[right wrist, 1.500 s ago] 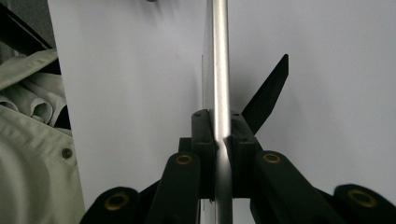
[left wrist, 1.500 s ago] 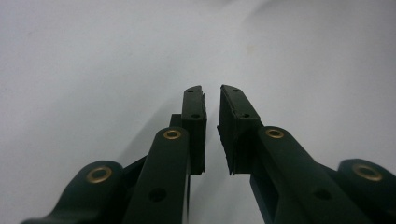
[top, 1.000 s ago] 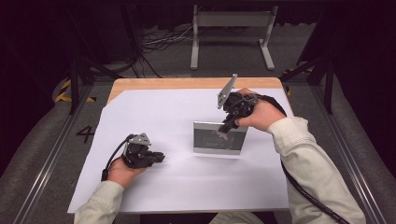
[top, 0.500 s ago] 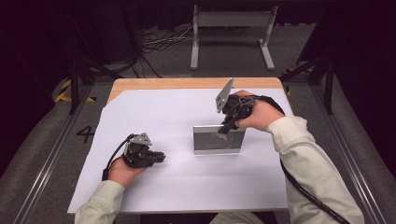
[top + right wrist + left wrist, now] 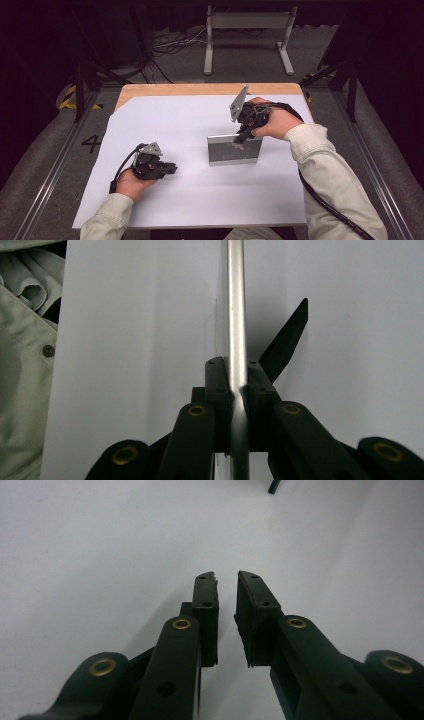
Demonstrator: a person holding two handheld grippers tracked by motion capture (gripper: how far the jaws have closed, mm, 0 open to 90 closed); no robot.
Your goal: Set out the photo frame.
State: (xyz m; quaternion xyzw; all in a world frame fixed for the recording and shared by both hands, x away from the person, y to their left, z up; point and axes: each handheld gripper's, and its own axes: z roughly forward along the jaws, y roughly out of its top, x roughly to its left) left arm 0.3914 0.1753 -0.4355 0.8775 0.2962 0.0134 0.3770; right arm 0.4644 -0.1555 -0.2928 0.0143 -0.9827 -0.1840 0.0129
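Metal panel (image 5: 234, 150) upright, long edge level

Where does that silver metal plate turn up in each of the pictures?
High view: the metal plate stands on edge right of centre, its top rim in the right claw.
Left gripper view: not in it.
Right gripper view: the plate runs edge-on up the middle, pinched between the jaws.
Shared landmark: the white sheet beneath.

Setting: a laboratory recording station, dark all round.
Work surface: wooden table (image 5: 200, 89) covered by a white sheet (image 5: 190, 190) nearly to its edges.
Floor: grey carpet with loose cables (image 5: 170, 47), metal rails (image 5: 45, 185), yellow-black tape (image 5: 67, 97), a painted numeral (image 5: 91, 143).
Background: grey metal stand (image 5: 247, 30).
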